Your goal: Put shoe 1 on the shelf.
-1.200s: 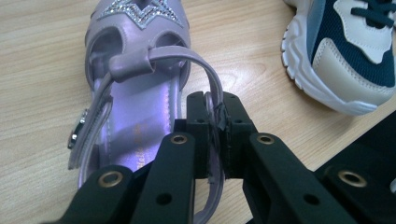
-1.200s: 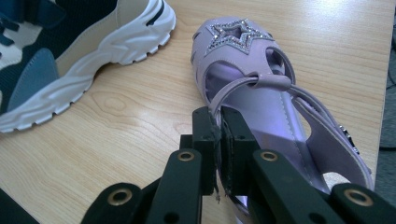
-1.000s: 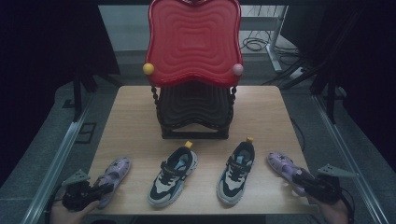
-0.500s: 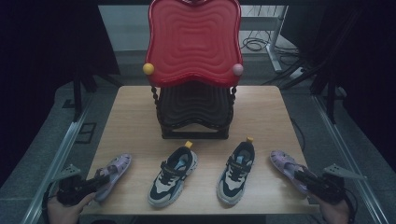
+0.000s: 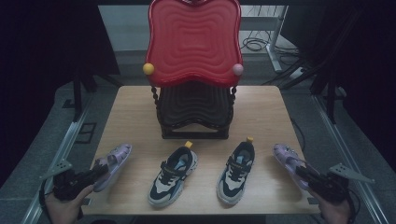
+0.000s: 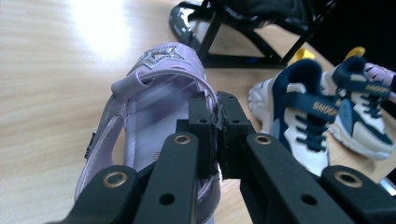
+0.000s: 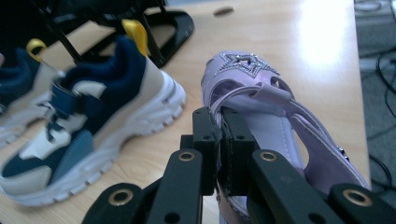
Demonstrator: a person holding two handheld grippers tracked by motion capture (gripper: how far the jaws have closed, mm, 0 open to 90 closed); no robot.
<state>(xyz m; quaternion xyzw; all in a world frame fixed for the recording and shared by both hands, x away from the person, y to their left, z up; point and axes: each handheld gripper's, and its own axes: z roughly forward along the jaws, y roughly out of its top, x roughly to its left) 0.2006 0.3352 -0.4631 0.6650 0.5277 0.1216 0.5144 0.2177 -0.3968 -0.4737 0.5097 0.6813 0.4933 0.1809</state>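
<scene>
A pair of purple star sandals is held, one in each gripper. My left gripper (image 5: pixel 99 169) (image 6: pixel 217 105) is shut on the heel strap of the left sandal (image 5: pixel 114 159) (image 6: pixel 154 70), which tilts toe-up over the table's front left corner. My right gripper (image 5: pixel 302 171) (image 7: pixel 219 119) is shut on the strap of the right sandal (image 5: pixel 286 156) (image 7: pixel 243 70) near the front right edge. Whether either sandal's sole still touches the wood I cannot tell.
Two navy-and-white sneakers (image 5: pixel 173 175) (image 5: pixel 236 170) lie side by side between the sandals. Behind them stands a black shoe rack (image 5: pixel 194 112) with a red wavy top shelf (image 5: pixel 194 42). The wooden table (image 5: pixel 261 107) has bare room on both sides of the rack.
The left hand has risen and drawn back a little, lifting the left sandal's heel so it now tilts. The right gripper and its sandal have hardly moved.
</scene>
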